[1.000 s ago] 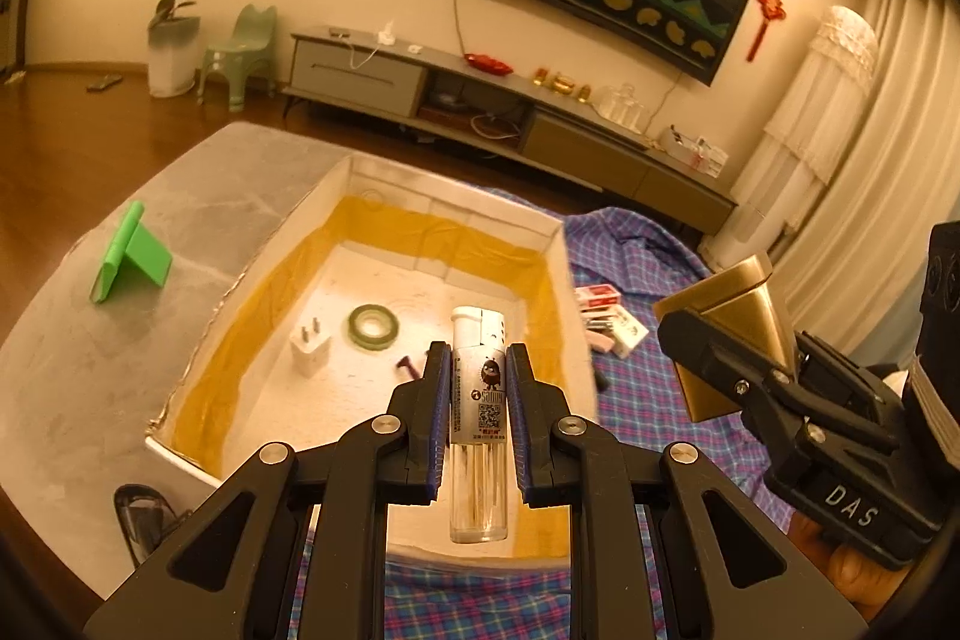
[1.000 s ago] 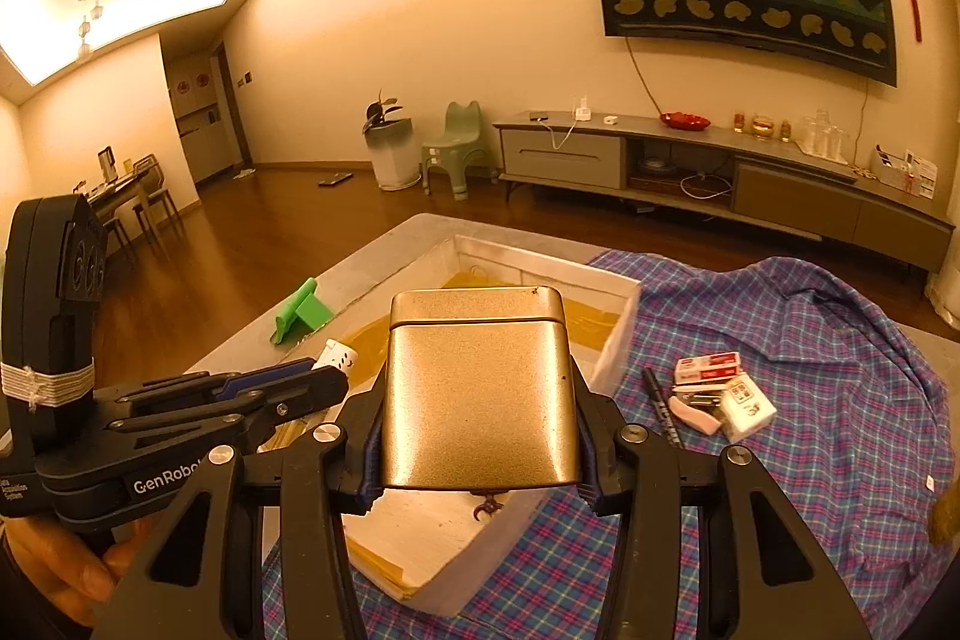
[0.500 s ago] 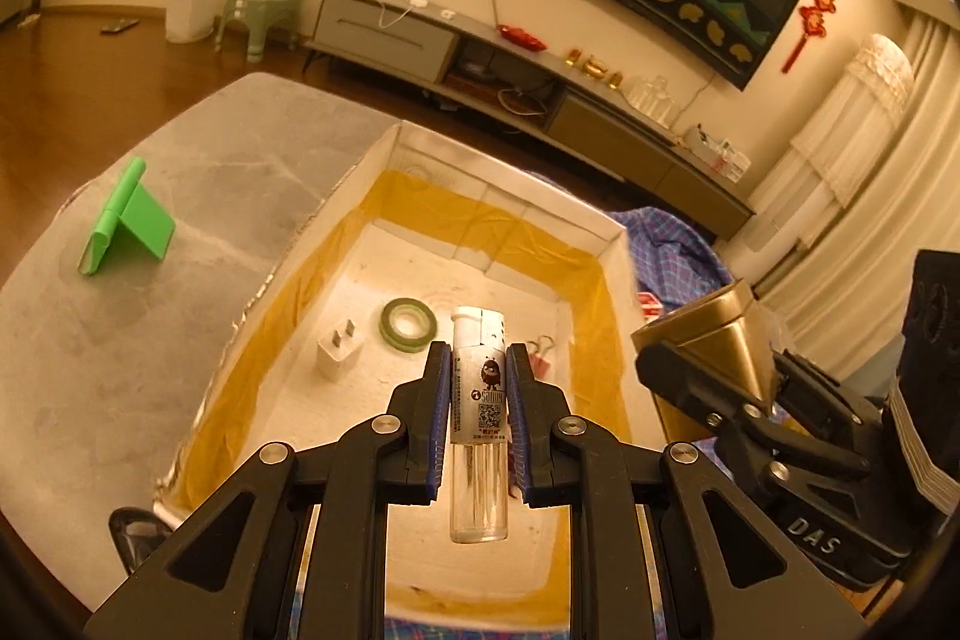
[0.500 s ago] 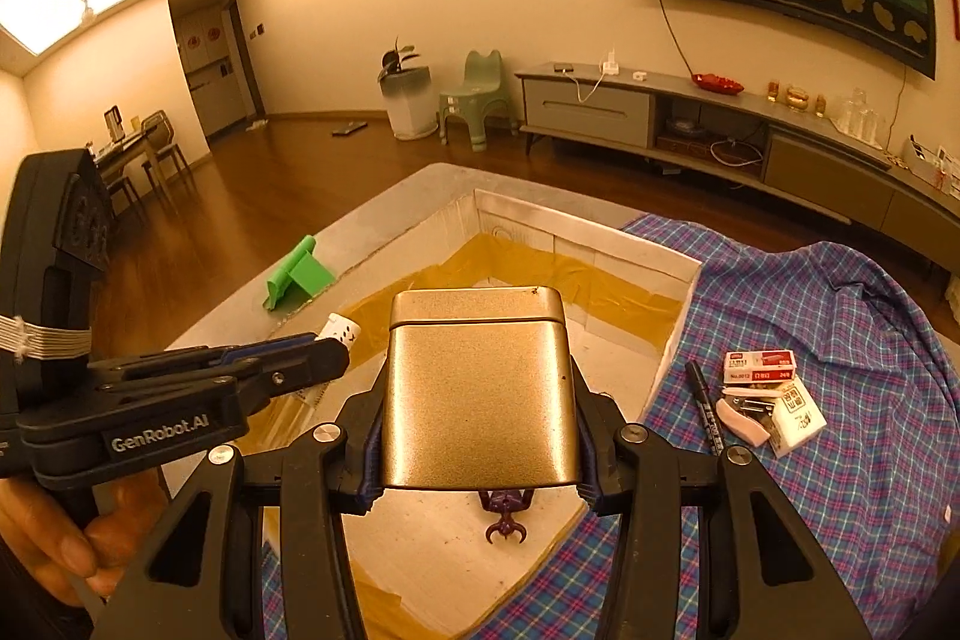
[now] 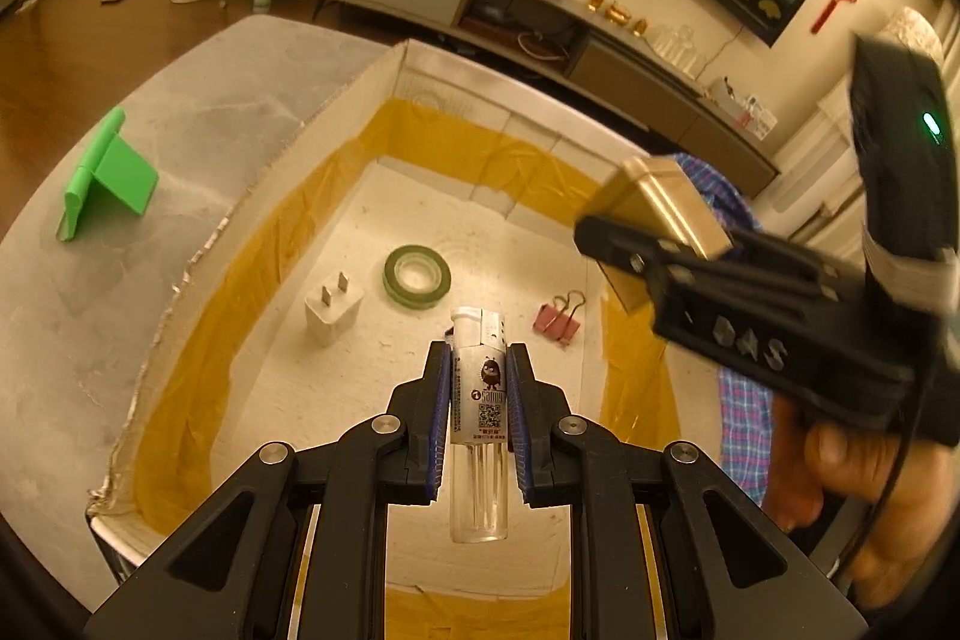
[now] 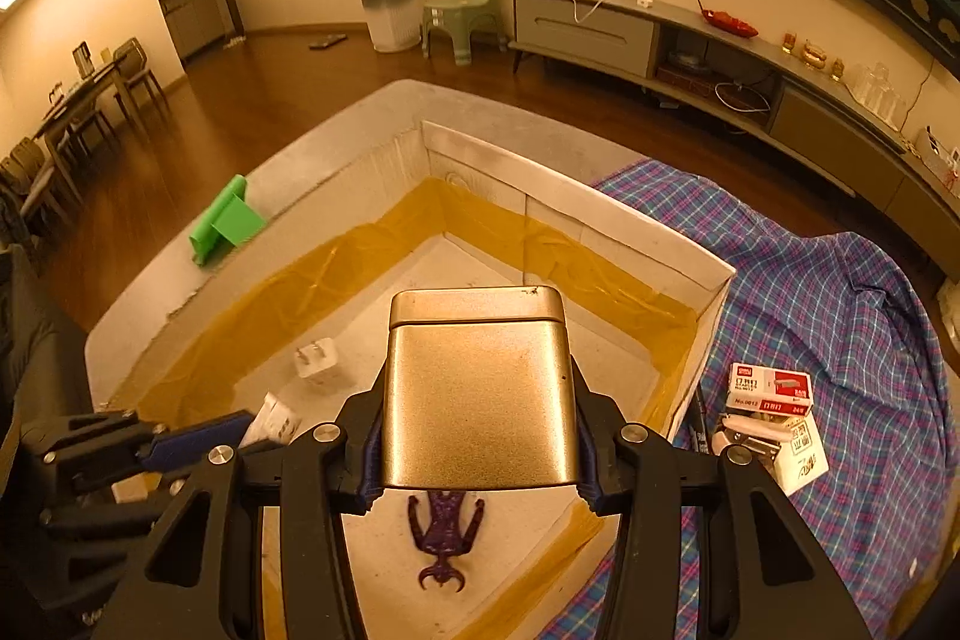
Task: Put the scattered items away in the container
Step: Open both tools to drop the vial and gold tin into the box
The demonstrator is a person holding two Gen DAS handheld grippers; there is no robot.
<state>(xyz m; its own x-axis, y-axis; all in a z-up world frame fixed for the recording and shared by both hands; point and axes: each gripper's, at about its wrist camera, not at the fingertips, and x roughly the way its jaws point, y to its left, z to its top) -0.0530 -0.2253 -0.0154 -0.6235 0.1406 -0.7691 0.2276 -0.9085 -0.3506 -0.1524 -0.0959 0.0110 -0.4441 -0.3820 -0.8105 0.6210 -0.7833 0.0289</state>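
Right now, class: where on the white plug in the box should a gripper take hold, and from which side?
Take the plug by its flat body sides, coming from above. It lies on the box floor with prongs sticking up, nothing touching it, so straddle the body below the prongs; this is a judgement.

Warm amber ceiling light, dark fisheye-bent edges, motion blur on the right gripper [image 5: 606,232]

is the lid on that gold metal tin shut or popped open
Shut: the gold metal tin shows its lid seated flush all round, only a thin seam visible, clamped in the right gripper.
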